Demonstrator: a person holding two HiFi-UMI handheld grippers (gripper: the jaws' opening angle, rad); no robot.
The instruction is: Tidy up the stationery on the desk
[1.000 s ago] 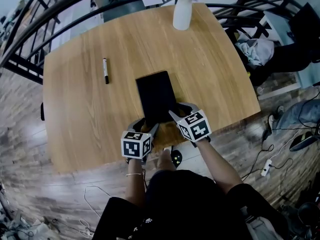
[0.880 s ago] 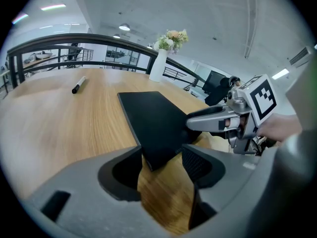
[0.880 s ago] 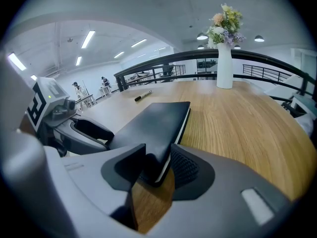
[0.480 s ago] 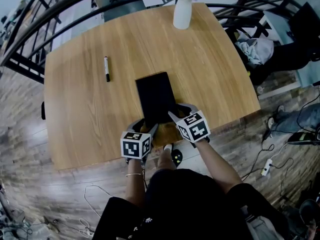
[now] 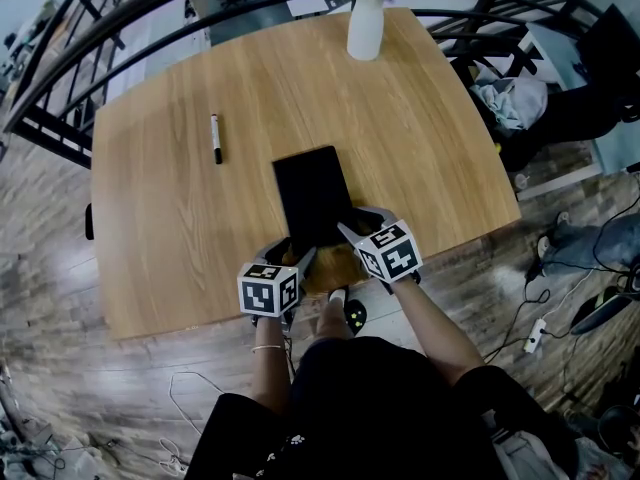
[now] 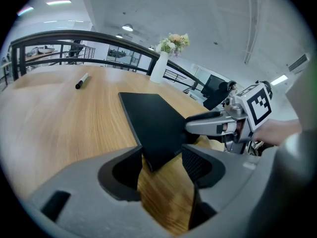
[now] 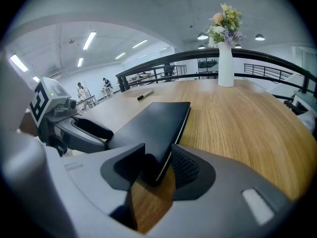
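A black notebook [image 5: 310, 193] lies closed at the middle of the wooden desk [image 5: 430, 138], its short end toward me. My left gripper [image 5: 293, 251] holds its near left corner [image 6: 148, 123], jaws closed against it. At the near right corner [image 7: 153, 120] my right gripper [image 5: 352, 226] is shut on the notebook's edge. The notebook's near end sits slightly raised off the wood. Each gripper shows in the other's view: the right gripper [image 6: 218, 125] and the left gripper [image 7: 84, 130]. A black pen [image 5: 215, 138] lies alone at the far left, well beyond both grippers.
A white vase [image 5: 365, 26] with flowers stands at the desk's far edge. A dark curved railing [image 5: 120, 18] runs behind the desk. The desk's near edge is just under the grippers. Clothes [image 5: 510, 98] lie on a seat at the right; cables [image 5: 530, 318] trail on the floor.
Both grippers stay at the notebook's near corners. The left gripper has shifted very slightly toward me; the notebook and pen have not moved.
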